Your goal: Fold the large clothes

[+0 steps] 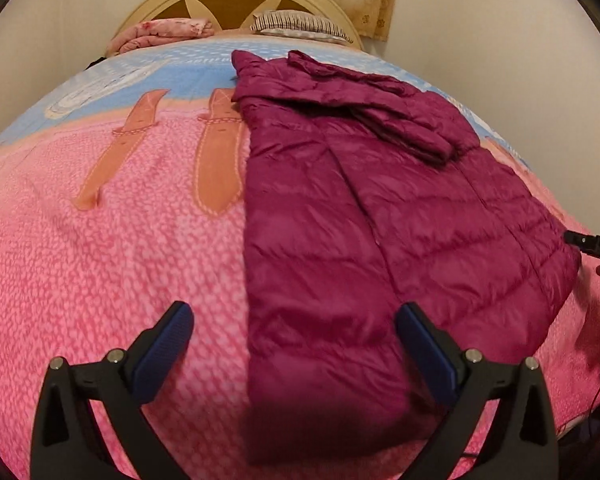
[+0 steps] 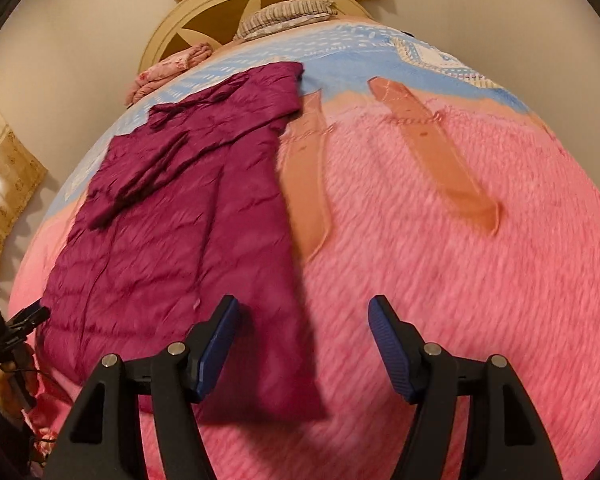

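bed (image 1: 100, 240) with a pink and blue blanket filled most of both views, its headboard (image 1: 236, 4) at the top of the frame. a magenta quilted coat (image 1: 360, 220) lay flat on the blanket, right of centre in the left wrist view and left of centre in the right wrist view (image 2: 172, 220). one long side appeared already folded inward, and a sleeve (image 1: 412, 128) lay across the upper part; judged partway done, with the crosswise folds from hem to collar still to come. left gripper (image 1: 294, 320), lower frame, stood with jaws wide and empty above the coat's near hem. right gripper (image 2: 304, 316), lower frame, stood with jaws moderately apart, holding nothing, over the coat's edge.
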### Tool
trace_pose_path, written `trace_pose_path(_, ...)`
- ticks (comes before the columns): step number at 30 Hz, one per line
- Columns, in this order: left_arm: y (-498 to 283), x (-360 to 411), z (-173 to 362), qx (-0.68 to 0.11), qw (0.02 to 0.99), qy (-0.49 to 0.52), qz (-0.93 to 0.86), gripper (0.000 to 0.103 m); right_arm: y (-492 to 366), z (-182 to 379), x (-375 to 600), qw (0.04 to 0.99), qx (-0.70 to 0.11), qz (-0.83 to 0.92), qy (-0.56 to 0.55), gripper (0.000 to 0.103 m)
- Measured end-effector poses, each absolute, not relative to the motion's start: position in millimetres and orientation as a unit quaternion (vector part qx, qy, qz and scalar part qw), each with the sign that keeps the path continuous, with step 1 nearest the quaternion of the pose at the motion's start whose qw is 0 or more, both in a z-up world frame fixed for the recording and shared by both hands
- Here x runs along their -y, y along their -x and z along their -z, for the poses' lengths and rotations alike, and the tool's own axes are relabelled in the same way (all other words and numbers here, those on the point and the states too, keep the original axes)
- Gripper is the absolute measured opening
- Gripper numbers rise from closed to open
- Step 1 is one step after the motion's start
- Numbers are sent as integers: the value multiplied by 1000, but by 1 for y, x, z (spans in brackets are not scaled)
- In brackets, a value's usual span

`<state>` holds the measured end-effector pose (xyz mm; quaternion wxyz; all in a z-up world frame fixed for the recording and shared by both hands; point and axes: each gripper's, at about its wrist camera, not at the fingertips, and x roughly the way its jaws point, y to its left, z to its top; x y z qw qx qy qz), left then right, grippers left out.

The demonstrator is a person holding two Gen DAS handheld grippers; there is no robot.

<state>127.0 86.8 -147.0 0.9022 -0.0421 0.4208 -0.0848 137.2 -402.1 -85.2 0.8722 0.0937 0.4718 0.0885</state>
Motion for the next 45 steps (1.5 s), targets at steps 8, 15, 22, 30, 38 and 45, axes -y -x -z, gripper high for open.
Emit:
trace_pose_path(8, -110, -69, 145, -403, 908, 6, 111, 41, -128, 91, 376, 866, -469, -137, -110, 12)
trace_pose_path(15, -85, -87, 121, -375, 915, 36, 144, 9, -107, 69, 373, 873, -435, -173, -136, 7)
trace_pose_path(22, -55, -117, 78, -336, 913, 110, 205, 8, -70, 17, 385, 892, -377, -202, -149, 7)
trace_pose_path(30, -14, -124, 20, -275, 925, 109, 238, 8, -18, -44, 394, 911, -302, -231, -161, 7)
trace_pose_path(38, -46, -125, -14, -225, 943, 90, 227, 9, -35, -88, 392, 929, -229, -241, -163, 6)
trace_pose_path(45, -118, -127, -7, -239, 948, 64, 200, 10, -109, -80, 388, 927, -236, -226, -181, 6)
